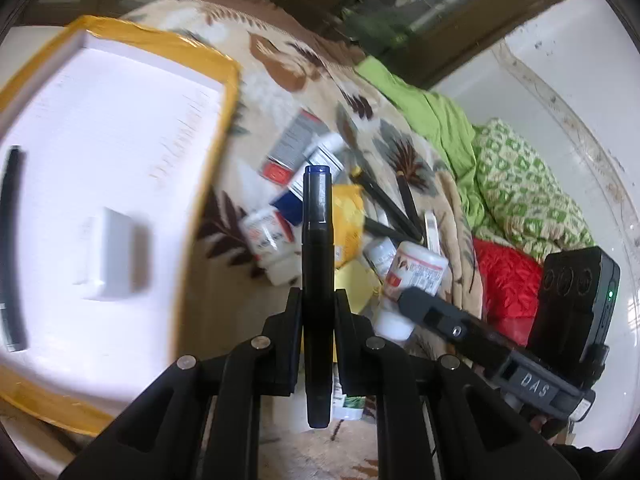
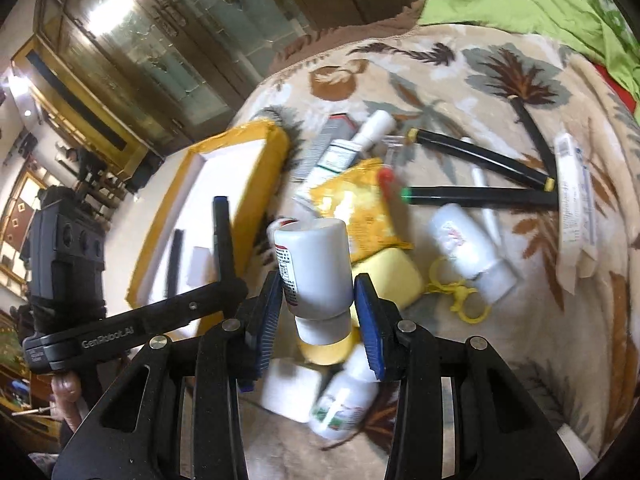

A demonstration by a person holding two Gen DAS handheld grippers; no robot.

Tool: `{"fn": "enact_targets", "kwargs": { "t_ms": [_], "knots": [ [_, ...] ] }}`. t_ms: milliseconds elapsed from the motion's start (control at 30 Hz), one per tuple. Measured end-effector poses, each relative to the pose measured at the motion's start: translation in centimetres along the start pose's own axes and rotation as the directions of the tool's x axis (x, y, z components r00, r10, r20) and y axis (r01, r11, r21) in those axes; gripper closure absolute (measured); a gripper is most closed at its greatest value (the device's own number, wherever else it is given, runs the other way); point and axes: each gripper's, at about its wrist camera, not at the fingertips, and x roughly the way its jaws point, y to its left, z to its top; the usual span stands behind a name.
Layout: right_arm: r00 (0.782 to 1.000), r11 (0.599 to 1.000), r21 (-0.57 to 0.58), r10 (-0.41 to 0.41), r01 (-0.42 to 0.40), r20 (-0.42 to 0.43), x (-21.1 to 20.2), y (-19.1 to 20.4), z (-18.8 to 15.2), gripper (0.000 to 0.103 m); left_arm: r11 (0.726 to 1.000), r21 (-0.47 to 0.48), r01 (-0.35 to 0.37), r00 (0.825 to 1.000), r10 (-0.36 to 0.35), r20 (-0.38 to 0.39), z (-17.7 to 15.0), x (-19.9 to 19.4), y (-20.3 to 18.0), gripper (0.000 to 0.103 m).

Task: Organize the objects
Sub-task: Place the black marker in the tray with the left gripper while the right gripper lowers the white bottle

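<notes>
Pinching a black blue-capped marker [image 1: 317, 280] in our left tongs [image 1: 318, 304], we are clamping a white plastic labelled bottle [image 2: 314, 264] in our right tongs [image 2: 318, 300] above the leaf-patterned blanket [image 2: 500, 360].

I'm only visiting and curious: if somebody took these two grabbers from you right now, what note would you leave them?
Left gripper: shut on a black marker with a blue end, held above the bed.
Right gripper: shut on a white bottle with a printed label, lifted off the pile.
Box: the white tray with yellow tape lies on the blanket, left of the pile.
Done: a black marker and a small white box already lie in the tray.
Left: the two held things, then the markers, bottles, yellow packet and tubes on the blanket.
</notes>
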Motion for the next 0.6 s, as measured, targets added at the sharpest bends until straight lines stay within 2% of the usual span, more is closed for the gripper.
{"fn": "enact_targets", "kwargs": {
  "t_ms": [100,167,267,367,433,600],
  "knots": [
    [0.999,0.999,-0.026,0.04,-0.04,-0.019,1.1,2.0,0.0,0.066,0.999,-0.047,-0.024,0.998,0.026,0.057,0.3,-2.3,1.7,0.09],
    [0.997,0.997,-0.041,0.07,-0.071,-0.034,2.0,3.6,0.2,0.066,0.995,-0.089,-0.043,0.992,0.053,0.112,0.5,-4.1,3.5,0.09],
    [0.994,0.992,-0.081,0.094,-0.098,-0.056,3.3,5.9,0.8,0.067,0.989,-0.131,-0.072,0.983,0.093,0.156,1.0,-5.9,5.5,0.09],
    [0.992,0.987,-0.113,0.107,-0.115,-0.073,4.5,7.7,1.4,0.067,0.978,-0.162,-0.132,0.973,0.159,0.168,1.5,-6.9,7.6,0.09],
    [0.991,0.985,-0.128,0.106,-0.116,-0.082,5.4,8.6,1.8,0.067,0.974,-0.19,-0.124,0.973,0.157,0.169,1.7,-7.2,8.7,0.09],
    [0.988,0.983,-0.133,0.111,-0.125,-0.108,7.4,9.4,2.6,0.067,0.957,-0.226,-0.18,0.963,0.219,0.159,2.1,-7.5,10.4,0.09]
  ]
}}
